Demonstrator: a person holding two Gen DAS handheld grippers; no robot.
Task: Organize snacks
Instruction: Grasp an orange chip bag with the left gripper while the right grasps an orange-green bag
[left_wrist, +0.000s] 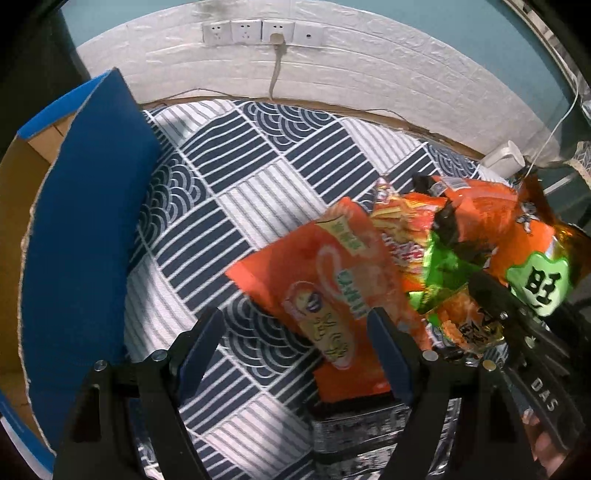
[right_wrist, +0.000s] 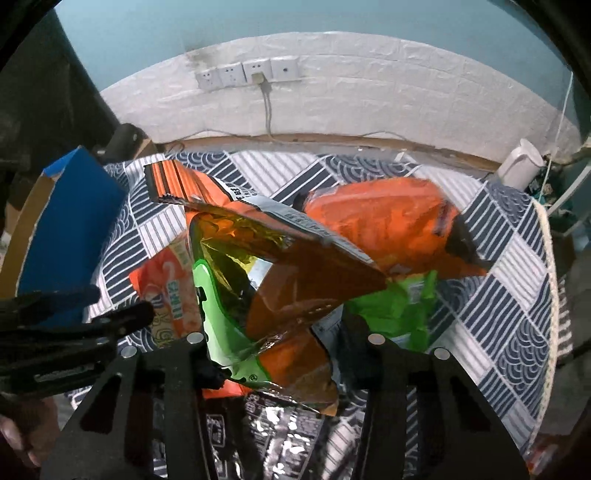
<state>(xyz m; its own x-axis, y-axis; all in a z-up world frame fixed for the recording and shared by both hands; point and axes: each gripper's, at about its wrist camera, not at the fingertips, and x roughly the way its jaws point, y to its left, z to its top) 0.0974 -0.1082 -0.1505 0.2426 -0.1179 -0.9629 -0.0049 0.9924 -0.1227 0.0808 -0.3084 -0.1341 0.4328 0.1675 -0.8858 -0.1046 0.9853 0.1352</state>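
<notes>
A pale orange snack bag (left_wrist: 332, 288) lies flat on the navy-and-white patterned cloth (left_wrist: 236, 192). My left gripper (left_wrist: 295, 343) hovers over its near end, open, and the bag's lower part sits by the right blue pad (left_wrist: 391, 362). To the right, my right gripper (left_wrist: 487, 295) is shut on a crumpled orange-gold bag with a green label (left_wrist: 535, 258). In the right wrist view that bag (right_wrist: 295, 280) fills the space between the jaws of the right gripper (right_wrist: 284, 343) and hides their tips. The left gripper (right_wrist: 122, 306) shows at the left.
An open blue cardboard box (left_wrist: 85, 240) (right_wrist: 70, 229) stands at the left. More orange, red and green snack bags (left_wrist: 402, 218) (right_wrist: 376, 218) are piled in the middle. A black-and-silver packet (left_wrist: 354, 435) (right_wrist: 273, 432) lies nearest. A white jug (right_wrist: 521, 162) stands back right.
</notes>
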